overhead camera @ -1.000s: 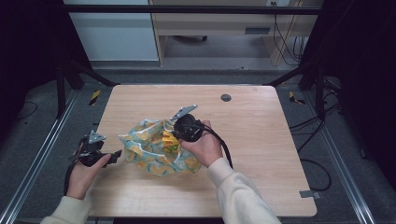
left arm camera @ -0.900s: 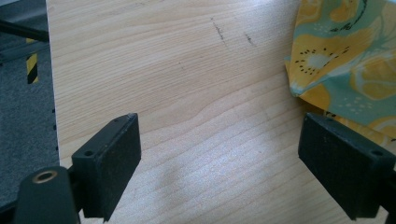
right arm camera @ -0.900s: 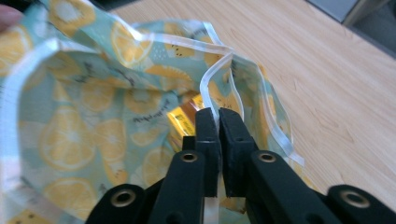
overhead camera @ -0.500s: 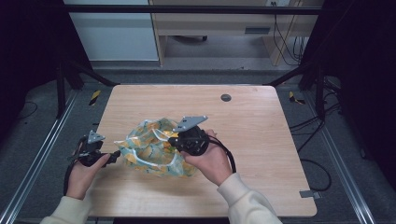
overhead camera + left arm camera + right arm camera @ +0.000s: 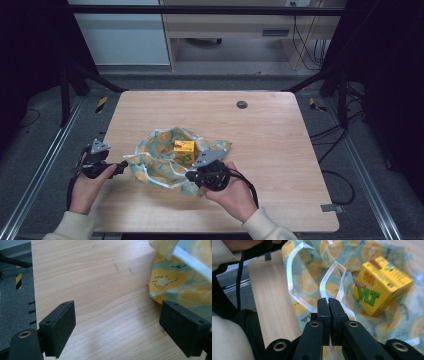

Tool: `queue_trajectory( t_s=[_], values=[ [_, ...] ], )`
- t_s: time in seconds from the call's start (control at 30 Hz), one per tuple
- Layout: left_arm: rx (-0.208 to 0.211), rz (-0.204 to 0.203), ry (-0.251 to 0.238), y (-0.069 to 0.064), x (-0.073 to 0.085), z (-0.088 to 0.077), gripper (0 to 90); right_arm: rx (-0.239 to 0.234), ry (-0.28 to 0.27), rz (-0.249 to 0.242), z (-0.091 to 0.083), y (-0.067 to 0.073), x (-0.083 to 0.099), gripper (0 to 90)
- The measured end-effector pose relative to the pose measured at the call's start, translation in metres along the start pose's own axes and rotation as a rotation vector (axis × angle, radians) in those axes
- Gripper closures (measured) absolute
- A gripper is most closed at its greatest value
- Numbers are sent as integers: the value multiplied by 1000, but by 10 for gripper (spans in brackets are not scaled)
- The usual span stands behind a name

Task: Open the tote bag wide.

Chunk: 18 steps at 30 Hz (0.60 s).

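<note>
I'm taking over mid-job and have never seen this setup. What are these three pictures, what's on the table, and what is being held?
A person stands at a light wooden table with a hand-held black two-jaw gripper in each hand. The high view looks down from above. The other two pictures come from cameras riding on each gripper, looking along its jaws.

On the table lies a crumpled teal cloth bag with a lemon print, and on it stands a small yellow drink carton.

The right gripper is shut on the bag's white ribbon handle. The left gripper is open, its jaws wide apart over bare wood at the bag's edge, holding nothing.
</note>
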<state>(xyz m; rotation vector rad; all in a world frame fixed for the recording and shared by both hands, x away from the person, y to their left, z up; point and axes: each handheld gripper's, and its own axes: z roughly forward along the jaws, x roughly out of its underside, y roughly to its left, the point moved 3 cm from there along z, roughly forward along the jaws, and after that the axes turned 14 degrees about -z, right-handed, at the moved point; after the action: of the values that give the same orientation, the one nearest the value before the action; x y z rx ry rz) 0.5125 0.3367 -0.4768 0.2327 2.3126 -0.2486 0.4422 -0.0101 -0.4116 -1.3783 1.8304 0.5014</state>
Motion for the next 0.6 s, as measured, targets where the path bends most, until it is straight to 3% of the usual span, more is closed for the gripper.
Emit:
queue_trajectory(
  t_s=[0.27, 0.37, 0.6],
  values=[
    [16, 21, -67, -10, -13, -20, 140, -37, 32, 17, 19, 12, 25, 884],
    [49, -4, -98, -13, -18, -27, 145, -47, 55, 20, 27, 16, 34, 884],
    [63, 20, -122, -20, -27, -42, 146, -62, 79, 34, 39, 20, 45, 883]
  ],
)
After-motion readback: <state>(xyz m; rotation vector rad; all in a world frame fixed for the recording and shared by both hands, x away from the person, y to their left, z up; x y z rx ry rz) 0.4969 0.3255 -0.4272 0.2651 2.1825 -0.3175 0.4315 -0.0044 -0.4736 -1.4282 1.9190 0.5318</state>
